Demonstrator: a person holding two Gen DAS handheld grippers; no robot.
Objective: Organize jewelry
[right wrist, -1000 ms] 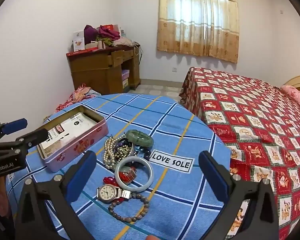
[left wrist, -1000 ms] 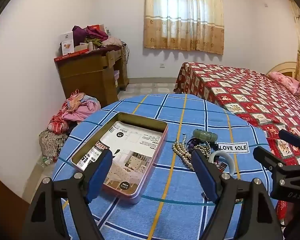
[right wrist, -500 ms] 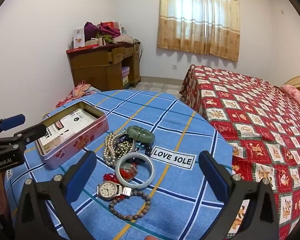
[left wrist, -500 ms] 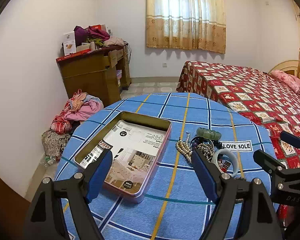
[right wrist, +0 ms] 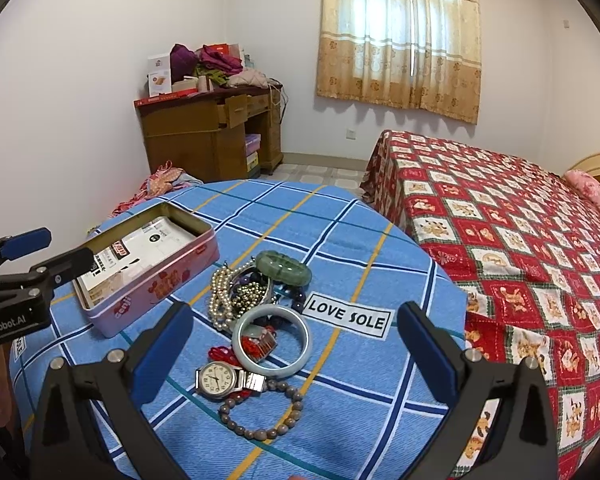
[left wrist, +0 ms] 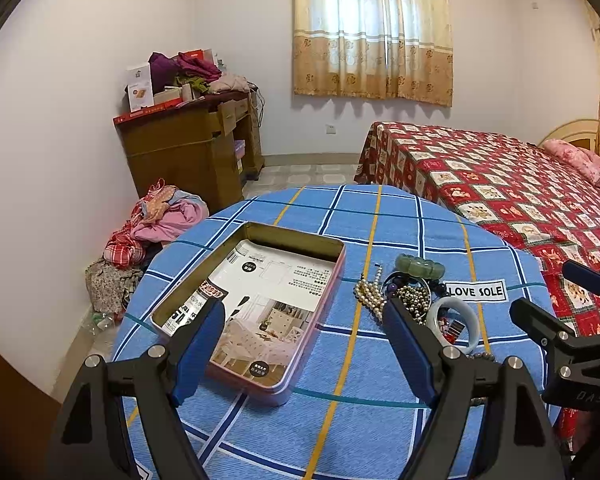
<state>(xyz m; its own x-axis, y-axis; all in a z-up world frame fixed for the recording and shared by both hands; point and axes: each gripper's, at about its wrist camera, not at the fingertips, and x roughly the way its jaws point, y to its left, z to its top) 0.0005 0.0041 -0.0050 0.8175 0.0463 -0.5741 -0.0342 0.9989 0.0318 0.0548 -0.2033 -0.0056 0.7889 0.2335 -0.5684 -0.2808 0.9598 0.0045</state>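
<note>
— What is seen at the left side of the bench [right wrist: 380,240]?

— A pink tin [right wrist: 152,272] is seen there, lidless, with printed paper [left wrist: 260,304] laid flat inside. The left gripper [left wrist: 304,344] is held above the tin's near end; its jaws are spread wide and nothing is gripped.

— And further right?

— The jewelry is heaped just beside the tin, on the blue checked cloth [left wrist: 340,432]. A pearl strand [right wrist: 219,300] is tangled with smaller beads. A green jade bracelet [right wrist: 284,267] is propped at the far edge of the heap. A pale bangle [right wrist: 273,336] is laid flat, with small red pieces seen inside its ring. A wristwatch [right wrist: 220,378] is placed at the near side, touching a loop of grey-brown beads [right wrist: 264,412]. A "LOVE SOLE" label [right wrist: 346,315] is found right of the bangle.

— And the right gripper [right wrist: 292,356]?

— It is held over the near part of the heap, jaws wide apart, nothing gripped. A bed [right wrist: 520,240] with a red patterned cover is seen at the far right.
</note>
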